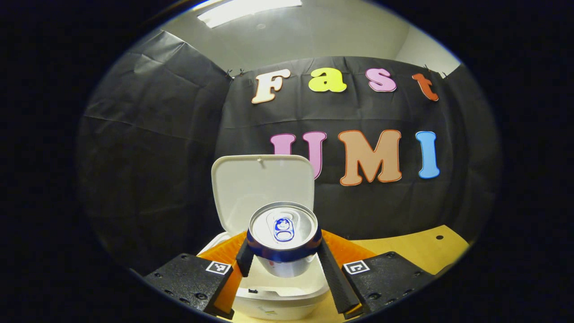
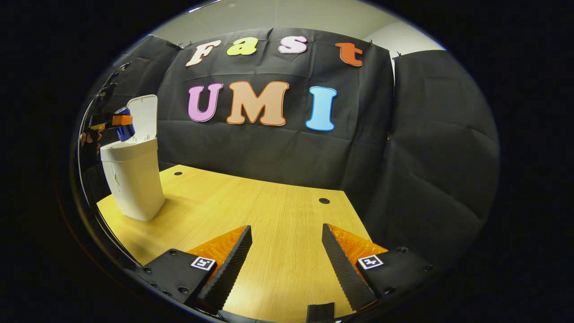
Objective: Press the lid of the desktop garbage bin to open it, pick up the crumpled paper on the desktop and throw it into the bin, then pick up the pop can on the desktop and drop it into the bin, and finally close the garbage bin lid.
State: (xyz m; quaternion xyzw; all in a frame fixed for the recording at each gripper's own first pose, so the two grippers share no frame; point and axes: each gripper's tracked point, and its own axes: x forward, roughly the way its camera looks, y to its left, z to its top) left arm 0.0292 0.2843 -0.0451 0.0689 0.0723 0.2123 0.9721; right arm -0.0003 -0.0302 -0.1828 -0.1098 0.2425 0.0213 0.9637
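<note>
- My left gripper (image 1: 283, 262), low centre of the left gripper view, pinches the can (image 1: 283, 240) by its sides, one finger on each flank, can upright with the pull-tab top facing the camera.
- Can hangs right over the bin (image 1: 282, 296); lid (image 1: 262, 188) stands open behind it, mid-frame.
- My right gripper (image 2: 287, 264), bottom of the right gripper view, is spread wide, nothing between the fingers, just bare table (image 2: 278, 215) under it.
- Step in hand, my call: dropping the can into the bin. No paper lying on the table in the right gripper view, so I judge it's already in the bin; can't see inside to confirm.
- Next move calls for: let the left fingers open so the can falls straight in, keep it centred over the mouth so it doesn't clip the rim. Then lid needs pushing down; either gripper could do it, the right is free but well apart from the bin.
- Left gripper view gives: the grip itself, both fingers on the can, can vs bin opening alignment.
- Right gripper view gives: whole bin from the side at upper left of the frame, standing near the table's far left corner, lid up, can held above the mouth, a hand behind it at the frame edge; also most of the table top.
</note>
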